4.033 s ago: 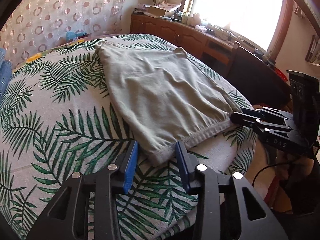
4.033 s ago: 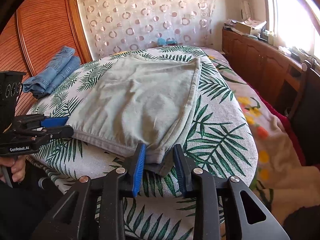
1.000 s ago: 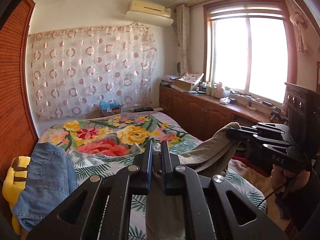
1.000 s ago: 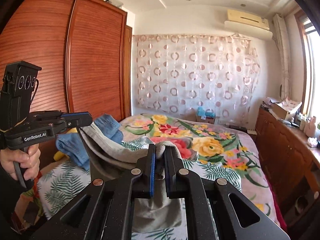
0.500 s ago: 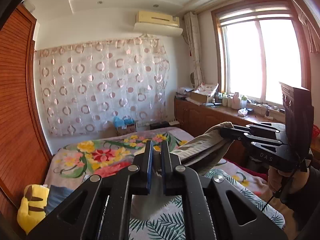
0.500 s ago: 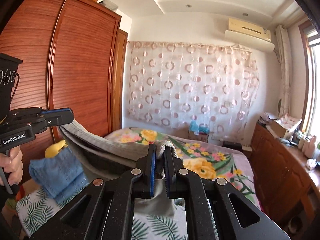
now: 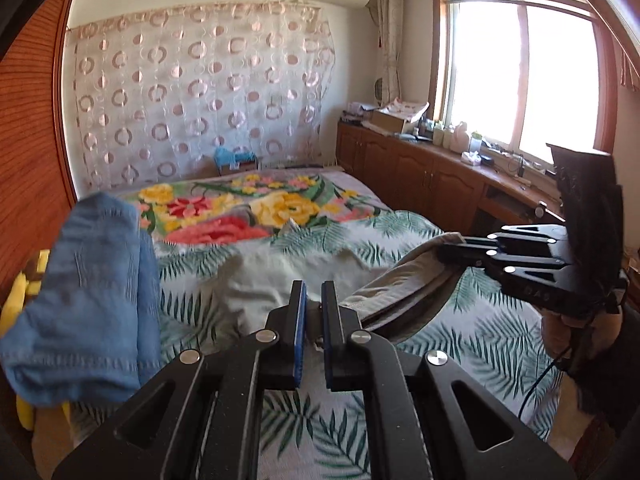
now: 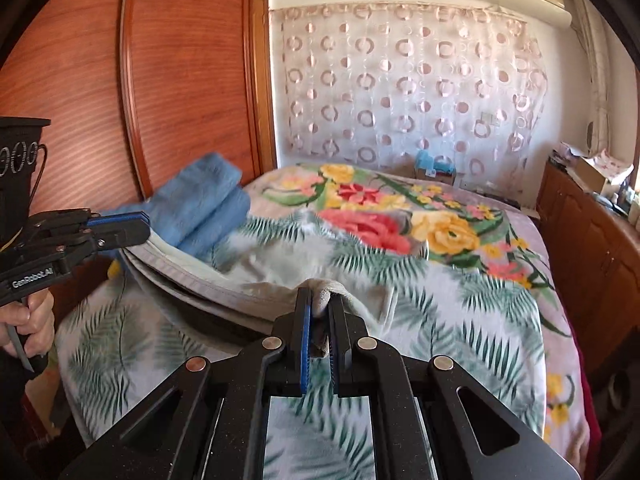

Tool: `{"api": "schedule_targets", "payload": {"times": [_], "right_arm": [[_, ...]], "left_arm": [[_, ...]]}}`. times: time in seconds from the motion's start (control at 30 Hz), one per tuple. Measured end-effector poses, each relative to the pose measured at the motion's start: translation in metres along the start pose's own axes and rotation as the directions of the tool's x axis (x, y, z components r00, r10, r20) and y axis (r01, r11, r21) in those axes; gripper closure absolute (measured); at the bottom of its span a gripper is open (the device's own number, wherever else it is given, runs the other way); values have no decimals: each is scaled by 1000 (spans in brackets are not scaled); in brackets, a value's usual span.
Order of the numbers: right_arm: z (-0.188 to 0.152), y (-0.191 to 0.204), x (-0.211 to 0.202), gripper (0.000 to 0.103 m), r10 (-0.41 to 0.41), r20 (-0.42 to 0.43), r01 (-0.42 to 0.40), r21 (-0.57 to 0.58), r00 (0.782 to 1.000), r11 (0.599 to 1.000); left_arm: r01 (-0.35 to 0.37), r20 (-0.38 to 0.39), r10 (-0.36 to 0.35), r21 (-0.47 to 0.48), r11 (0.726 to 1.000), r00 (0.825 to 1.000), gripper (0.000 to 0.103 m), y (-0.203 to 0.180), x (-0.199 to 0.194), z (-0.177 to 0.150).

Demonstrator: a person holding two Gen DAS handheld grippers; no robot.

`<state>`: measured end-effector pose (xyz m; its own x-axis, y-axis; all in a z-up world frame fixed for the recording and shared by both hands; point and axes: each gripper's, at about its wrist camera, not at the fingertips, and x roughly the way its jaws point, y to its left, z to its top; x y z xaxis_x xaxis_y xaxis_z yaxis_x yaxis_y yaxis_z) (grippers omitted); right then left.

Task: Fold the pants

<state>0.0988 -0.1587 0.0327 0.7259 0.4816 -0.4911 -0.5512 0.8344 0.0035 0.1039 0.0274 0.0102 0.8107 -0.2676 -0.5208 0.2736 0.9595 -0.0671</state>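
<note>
Pants of pale grey-green cotton [image 7: 260, 284] hang between the two tools: the left gripper [image 7: 314, 312] has its blue-padded fingers [image 7: 299, 320] pinched narrow on one corner of the hem edge, and the right gripper [image 8: 319, 316] is likewise clamped on the other corner, a bunch of cloth showing between its pads. Four seconds ago the garment lay flat on the bed and both pairs of fingers stood wide, just short of that near edge. Half a second ago the edge was held high, with wall and ceiling filling both views. Now the views tilt down onto the leaf-print bedspread [image 8: 460, 320], and the cloth ahead of the fingers is draping onto it again. I take this as the near edge being carried forward over the far part, so the fold is in progress and not yet laid.

The held edge runs crosswise from one gripper to the other, sagging a little between them. The long axis of the pants runs straight ahead of the fingers, away toward the floral blanket [image 7: 248, 208]; the far end rests on the bedspread. Folded blue jeans [image 7: 92, 300] sit just left of the left fingers, apart from the pants.
</note>
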Motion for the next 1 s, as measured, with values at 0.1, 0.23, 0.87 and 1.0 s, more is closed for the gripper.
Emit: {"api": "schedule_targets", "payload": {"times": [0.1, 0.23, 0.87, 1.0], "right_arm": [[-13, 9, -9, 96, 1, -16, -1, 5, 1000, 1000], [-18, 14, -30, 96, 7, -36, -6, 41, 999, 999], [-59, 30, -67, 96, 57, -144, -39, 131, 988, 991], [-62, 31, -67, 96, 61, -162, -40, 129, 985, 991]], "left_arm": [[2, -26, -2, -9, 1000, 1000, 95, -7, -3, -18], [19, -54, -22, -45, 999, 998, 95, -10, -8, -36], [33, -153, -46, -83, 996, 987, 95, -25, -28, -100], [19, -178, -34, -85, 996, 984, 95, -26, -23, -107]]}}
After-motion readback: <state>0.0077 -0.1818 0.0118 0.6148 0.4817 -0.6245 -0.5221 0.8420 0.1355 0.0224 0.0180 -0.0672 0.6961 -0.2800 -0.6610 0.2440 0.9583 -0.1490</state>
